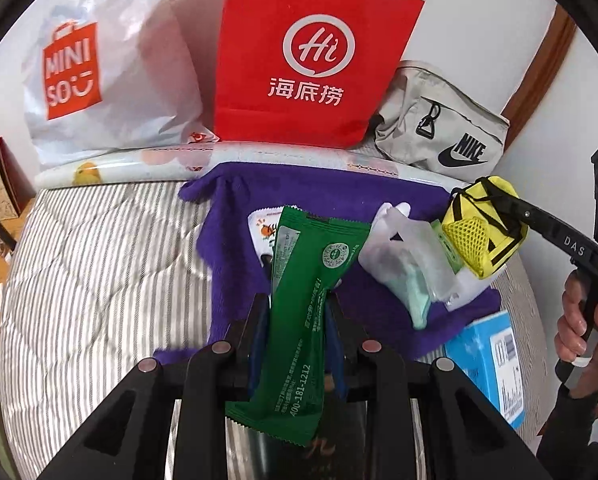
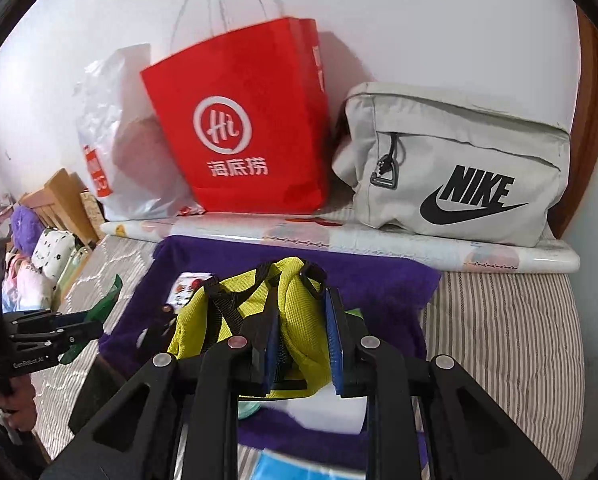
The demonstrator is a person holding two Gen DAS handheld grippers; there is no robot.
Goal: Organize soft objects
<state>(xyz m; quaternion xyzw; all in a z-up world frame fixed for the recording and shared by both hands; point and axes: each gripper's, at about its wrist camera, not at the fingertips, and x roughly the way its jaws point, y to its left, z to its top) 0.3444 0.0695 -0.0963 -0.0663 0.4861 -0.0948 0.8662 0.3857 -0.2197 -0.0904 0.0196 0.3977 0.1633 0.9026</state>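
Our left tool (image 1: 299, 304) clamps a long green foil packet (image 1: 303, 312) and our right tool (image 2: 301, 328) grips a small yellow mesh pouch with black straps (image 2: 267, 312), both held above the purple fleece towel (image 1: 299, 192) on the striped bed (image 1: 99, 272).

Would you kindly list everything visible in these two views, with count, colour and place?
Green foil sachet: one, green, held in the left claw.
Yellow mesh pouch: one, yellow with black straps, held in the right claw.
Purple fleece towel: one, purple, spread on the striped bedding.
Red paper carrier bag: one, red, against the wall.
White plastic shopping bag: one, white with an orange logo, left of the red bag.
Grey fabric pouch: one, grey, right of the red bag.
Clear plastic packet: one, translucent, on the towel.
Person's hand: one, gripping the right claw's handle.
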